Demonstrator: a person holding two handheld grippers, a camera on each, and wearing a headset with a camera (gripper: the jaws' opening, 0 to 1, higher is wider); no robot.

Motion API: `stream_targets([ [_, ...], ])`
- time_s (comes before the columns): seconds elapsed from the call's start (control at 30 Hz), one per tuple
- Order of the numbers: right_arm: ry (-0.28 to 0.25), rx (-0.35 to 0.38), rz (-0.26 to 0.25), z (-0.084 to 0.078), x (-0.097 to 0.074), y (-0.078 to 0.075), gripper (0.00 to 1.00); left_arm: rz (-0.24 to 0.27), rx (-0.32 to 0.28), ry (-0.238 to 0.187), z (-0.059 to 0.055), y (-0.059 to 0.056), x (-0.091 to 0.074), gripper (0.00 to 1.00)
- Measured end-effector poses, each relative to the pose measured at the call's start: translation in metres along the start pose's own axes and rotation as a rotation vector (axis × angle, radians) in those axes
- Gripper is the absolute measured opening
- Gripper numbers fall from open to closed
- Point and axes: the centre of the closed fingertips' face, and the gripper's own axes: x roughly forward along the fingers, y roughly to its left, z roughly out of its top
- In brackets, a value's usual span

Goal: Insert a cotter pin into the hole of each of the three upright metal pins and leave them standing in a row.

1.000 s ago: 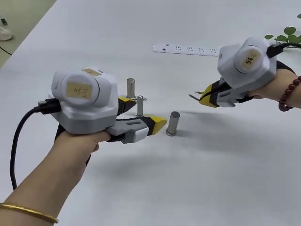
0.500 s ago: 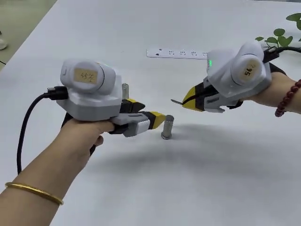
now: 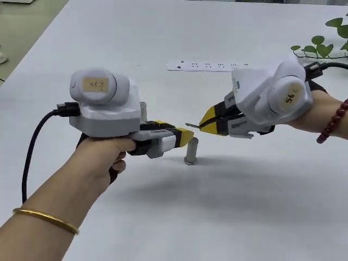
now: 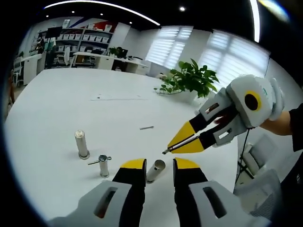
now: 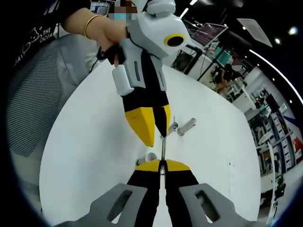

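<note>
A bare metal pin (image 3: 191,150) stands upright mid-table, just beyond the yellow tips of my left gripper (image 3: 182,135), which is open. In the left gripper view that pin (image 4: 155,171) sits in the gap of the left gripper (image 4: 155,165). My right gripper (image 3: 203,125) is shut on a cotter pin (image 3: 191,125), whose tip hovers just above the pin. In the right gripper view the right gripper (image 5: 162,165) holds the cotter pin (image 5: 162,149) straight ahead. A second pin with a cotter pin through it (image 4: 103,165) and a bare third pin (image 4: 82,144) stand to the left.
A white power strip (image 3: 204,66) lies at the far side of the table and a leafy plant (image 3: 325,46) at the far right. A loose cotter pin (image 4: 146,127) lies on the white tabletop beyond the pins. The left gripper's black cable (image 3: 30,157) hangs at the left.
My right gripper has moved left and lower with the cotter pin, closing on the upright pin. My left gripper has stayed beside that pin.
</note>
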Motion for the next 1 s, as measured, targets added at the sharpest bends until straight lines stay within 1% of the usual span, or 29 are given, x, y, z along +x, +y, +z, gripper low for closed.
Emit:
stream_targets([
  [0.07, -0.007, -0.008, 0.001, 0.002, 0.000, 0.001, 0.00, -0.010, -0.021, -0.004, 0.001, -0.002, 0.000, 0.12],
  [0.17, -0.006, -0.025, 0.000, 0.004, -0.001, 0.002, 0.00, -0.016, -0.032, -0.010, 0.002, -0.003, 0.000, 0.11],
  [0.37, -0.006, -0.047, -0.004, 0.008, -0.001, 0.004, 0.00, -0.053, -0.071, -0.029, 0.007, -0.010, 0.001, 0.06],
  [0.47, -0.011, -0.048, -0.007, 0.008, -0.001, 0.003, 0.00, -0.063, -0.089, -0.041, 0.008, -0.011, 0.001, 0.02],
  [0.7, -0.012, -0.040, -0.021, 0.007, 0.001, 0.000, 0.00, -0.082, -0.137, -0.052, 0.009, -0.013, 0.000, 0.00],
  [0.87, -0.014, -0.039, -0.020, 0.009, 0.001, 0.001, 0.00, -0.088, -0.144, -0.051, 0.007, -0.014, 0.000, 0.00],
  [1.0, -0.020, -0.023, -0.017, 0.011, 0.001, 0.004, 0.00, -0.089, -0.142, -0.048, 0.006, -0.014, -0.001, 0.00],
])
